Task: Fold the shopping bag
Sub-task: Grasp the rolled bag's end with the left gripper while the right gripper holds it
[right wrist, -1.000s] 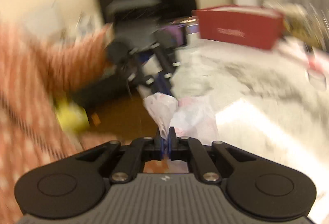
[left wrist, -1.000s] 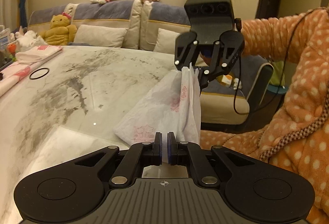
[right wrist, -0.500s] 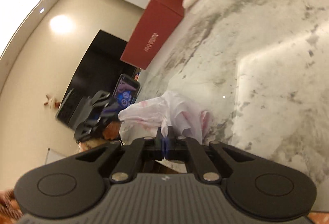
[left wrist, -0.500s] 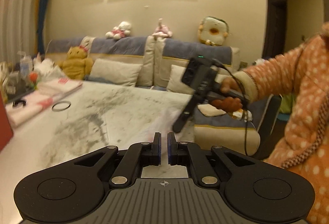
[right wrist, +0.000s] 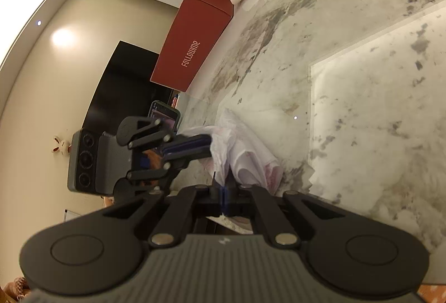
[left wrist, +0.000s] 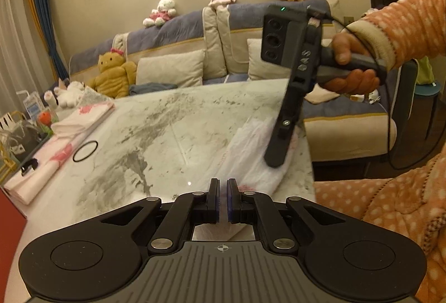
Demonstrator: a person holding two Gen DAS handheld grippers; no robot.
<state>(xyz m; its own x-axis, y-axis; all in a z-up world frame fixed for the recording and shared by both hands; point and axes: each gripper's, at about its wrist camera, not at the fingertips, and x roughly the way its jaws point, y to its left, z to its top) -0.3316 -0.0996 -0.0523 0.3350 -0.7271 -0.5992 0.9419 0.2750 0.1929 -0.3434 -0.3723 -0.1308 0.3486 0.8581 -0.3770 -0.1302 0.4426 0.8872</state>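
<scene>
Right gripper (right wrist: pixel 225 193) rolled sideways, clamped on the white shopping bag (right wrist: pixel 245 155); left gripper (right wrist: pixel 207 145) level, also pinching bag, marble table (right wrist: pixel 362 108) below.

Thin, translucent white plastic shopping bag with faint pink printing (left wrist: pixel 252 161) lay crumpled at the near edge of the marble tabletop. Partly gathered, folds bunched and puckered toward two pinched points, one at each end (right wrist: pixel 245 155). Body slumped flat on the surface between them, creased, not neatly folded.
</scene>
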